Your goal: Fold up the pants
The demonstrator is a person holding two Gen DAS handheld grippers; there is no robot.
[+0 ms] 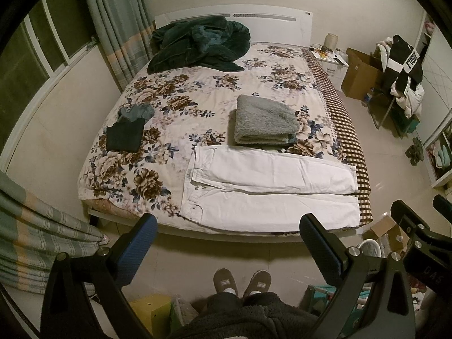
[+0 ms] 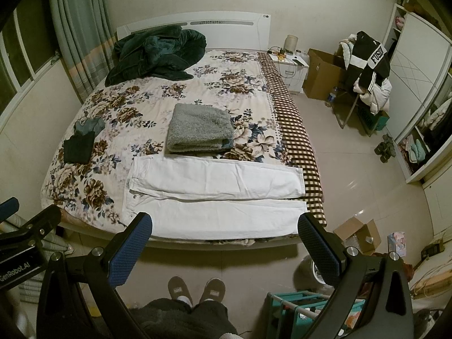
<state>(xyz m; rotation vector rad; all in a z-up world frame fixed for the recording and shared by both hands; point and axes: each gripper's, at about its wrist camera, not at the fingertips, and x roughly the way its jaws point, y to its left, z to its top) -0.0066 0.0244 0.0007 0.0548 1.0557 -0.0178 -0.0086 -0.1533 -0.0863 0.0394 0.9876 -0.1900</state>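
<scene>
you hold your left claw back from the foot of the bed, over the floor, its blue-padded fingers spread wide and pinching nothing. your right claw sits level beside it, spread just as wide and also empty; its black frame shows at the right edge of the left wrist view. both point toward the bed, and your brown slippers stand on the pale tile floor below them.

on the left of the floral-print bed cover lies a small folded dark green garment, with a crumpled grey-blue piece of clothing touching its far side. at the head of the bed is a heap of dark green plush blanket, against the white headboard.

the white pants lie flat across the foot of the bed, waistband to the left and hems to the right, the far leg overlapping the near one slightly. their near edge runs along the mattress edge closest to you. just beyond them, touching or nearly so, sits a folded grey fleecy blanket.

right of the bed stand a white nightstand, an open brown cardboard box and a chair piled with black and white clothes. nothing lies between the claws and the pants.
</scene>
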